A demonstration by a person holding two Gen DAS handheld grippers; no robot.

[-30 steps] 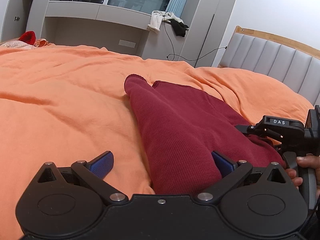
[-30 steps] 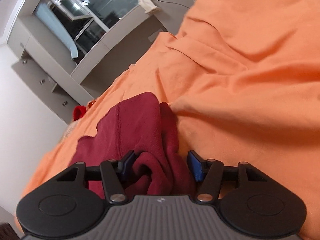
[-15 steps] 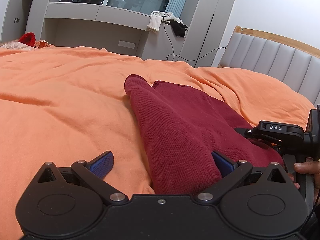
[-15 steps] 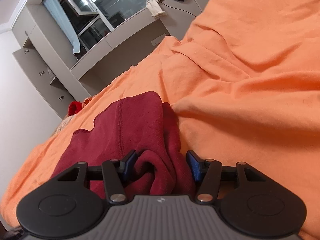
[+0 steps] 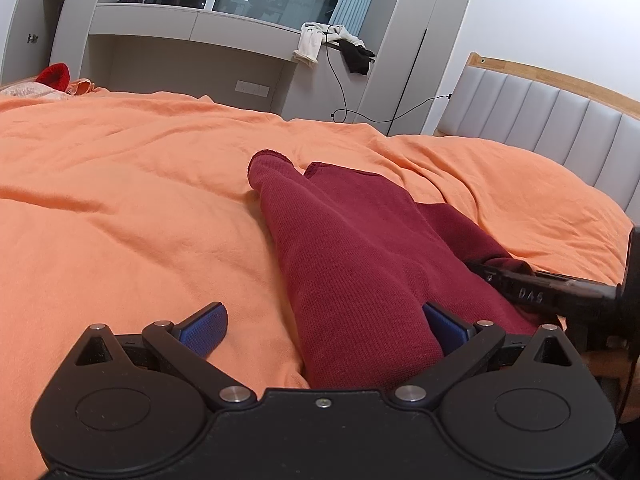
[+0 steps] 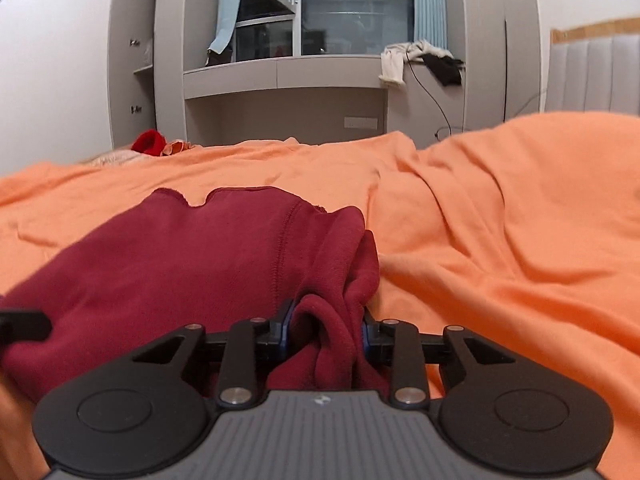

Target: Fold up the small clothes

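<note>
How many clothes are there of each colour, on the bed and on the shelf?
Dark red: 1, the sweater on the bed, right claw shut on it
Bright red: 1, cloth at the bed's far edge
White: 1, garment on the shelf
Black: 1, garment beside it
Total: 4

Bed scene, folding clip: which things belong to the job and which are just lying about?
Job:
maroon garment
right gripper, pinching its bunched edge
left gripper, jaws wide

Lying about:
red item
white cloth
black cloth
cable
</note>
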